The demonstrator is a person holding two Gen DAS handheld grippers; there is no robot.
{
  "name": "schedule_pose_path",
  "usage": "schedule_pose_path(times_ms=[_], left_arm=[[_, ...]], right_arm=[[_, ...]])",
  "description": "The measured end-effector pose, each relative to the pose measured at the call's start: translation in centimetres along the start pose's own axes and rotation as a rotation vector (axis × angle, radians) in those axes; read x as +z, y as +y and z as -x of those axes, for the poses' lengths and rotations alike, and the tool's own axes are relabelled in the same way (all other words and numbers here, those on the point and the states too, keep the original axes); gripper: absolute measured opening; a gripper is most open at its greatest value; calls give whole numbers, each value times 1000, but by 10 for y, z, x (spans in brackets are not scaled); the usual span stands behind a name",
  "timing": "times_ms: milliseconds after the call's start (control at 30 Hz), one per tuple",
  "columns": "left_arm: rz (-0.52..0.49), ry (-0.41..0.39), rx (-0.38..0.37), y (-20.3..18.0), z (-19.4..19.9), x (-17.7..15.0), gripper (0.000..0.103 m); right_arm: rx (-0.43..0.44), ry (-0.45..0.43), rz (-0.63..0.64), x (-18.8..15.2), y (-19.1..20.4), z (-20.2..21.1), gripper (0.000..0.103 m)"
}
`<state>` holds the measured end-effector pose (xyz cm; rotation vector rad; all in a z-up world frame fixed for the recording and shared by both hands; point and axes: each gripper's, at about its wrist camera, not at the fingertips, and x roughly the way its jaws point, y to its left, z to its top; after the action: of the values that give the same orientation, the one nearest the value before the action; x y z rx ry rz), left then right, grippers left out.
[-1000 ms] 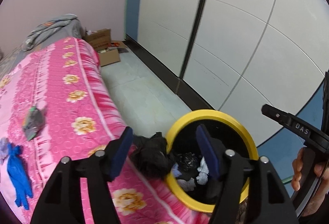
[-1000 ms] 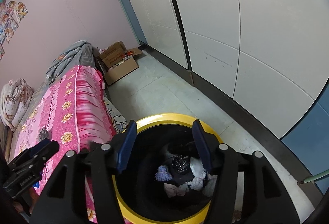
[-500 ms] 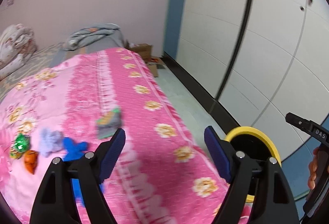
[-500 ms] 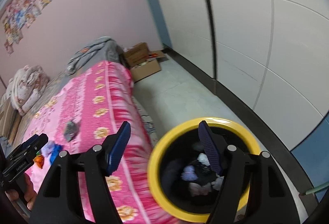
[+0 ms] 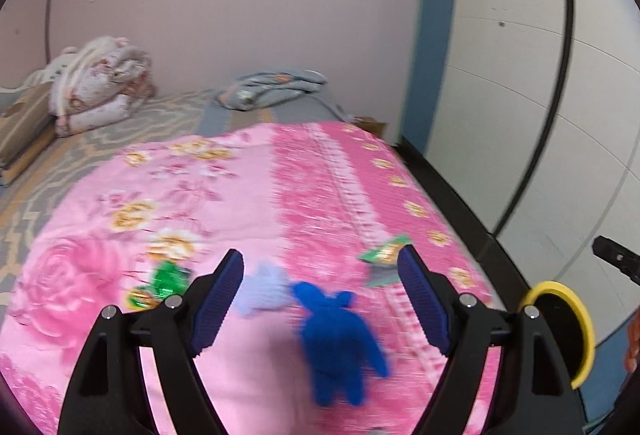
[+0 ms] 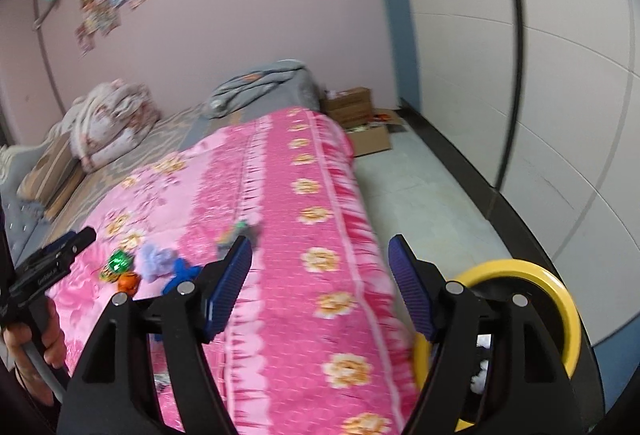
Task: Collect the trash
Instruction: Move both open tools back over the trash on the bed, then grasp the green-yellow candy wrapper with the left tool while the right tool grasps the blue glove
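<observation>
While both jaws part, empty: left gripper [image 5: 322, 293] | right gripper [image 6: 320, 277]; fuzzy blue scrap [image 5: 338, 339] | quilted pink blanket [image 5: 248, 195]

A bed under a pink flowered blanket [image 5: 248, 195] carries the litter. Between the left tool's open fingers lie a blue glove [image 5: 340, 331] and, touching it, a pale lilac wad [image 5: 264, 291]. Left of those fingers sits a green wrapper [image 5: 166, 281]; by the right finger, what looks like a grey-green packet [image 5: 384, 259], blurred.
</observation>
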<state>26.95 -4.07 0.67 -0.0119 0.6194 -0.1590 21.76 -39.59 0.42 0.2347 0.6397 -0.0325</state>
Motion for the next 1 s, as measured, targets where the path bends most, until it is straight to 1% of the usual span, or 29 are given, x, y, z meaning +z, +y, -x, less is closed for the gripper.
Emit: schedule_pose_path(times_ms=[133, 233, 433, 700, 800, 1000], left_arm=[[45, -11, 57, 49, 1, 2, 76], [71, -10, 91, 78, -1, 2, 76], [126, 14, 170, 137, -19, -6, 76], [156, 76, 228, 186, -54, -26, 76], [163, 99, 238, 197, -68, -32, 76], [177, 138, 241, 213, -96, -41, 76]], right_arm=[[50, 29, 52, 0, 42, -19, 67], [80, 55, 83, -2, 70, -34, 67], [122, 106, 138, -13, 113, -66, 67], [150, 199, 203, -39, 154, -114, 67], [155, 245, 231, -52, 167, -134, 67], [154, 300, 266, -69, 182, -163, 67]])
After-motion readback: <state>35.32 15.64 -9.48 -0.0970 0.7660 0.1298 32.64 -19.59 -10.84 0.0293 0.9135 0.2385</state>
